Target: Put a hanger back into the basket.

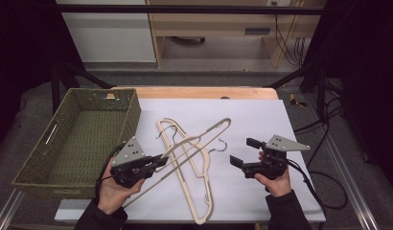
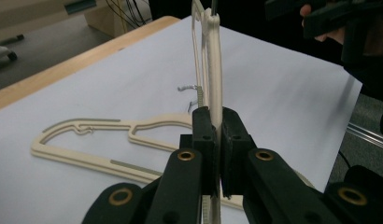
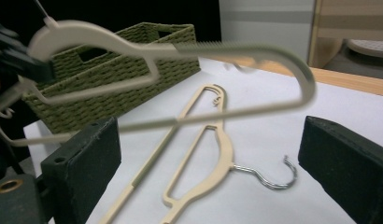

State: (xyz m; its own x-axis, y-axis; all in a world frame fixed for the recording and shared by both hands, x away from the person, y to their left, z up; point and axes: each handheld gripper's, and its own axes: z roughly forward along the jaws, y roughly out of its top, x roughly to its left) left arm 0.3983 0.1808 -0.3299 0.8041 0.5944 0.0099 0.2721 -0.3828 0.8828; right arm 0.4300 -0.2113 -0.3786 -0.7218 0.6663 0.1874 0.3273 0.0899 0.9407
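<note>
Beige hanger [image 1: 194, 141] (metal hook) in left gripper [image 1: 158, 161]

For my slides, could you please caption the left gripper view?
Left gripper clamps a raised beige hanger; a second hanger lies flat on the white sheet.

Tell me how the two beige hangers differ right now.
The lifted hanger is clamped in the left gripper and held off the white sheet; the flat hanger lies on that sheet, ungripped. In the right gripper view the lifted hanger crosses in front, tilted and blurred, while the flat hanger rests sharp below. Both are slim beige hangers with metal hooks.
</note>
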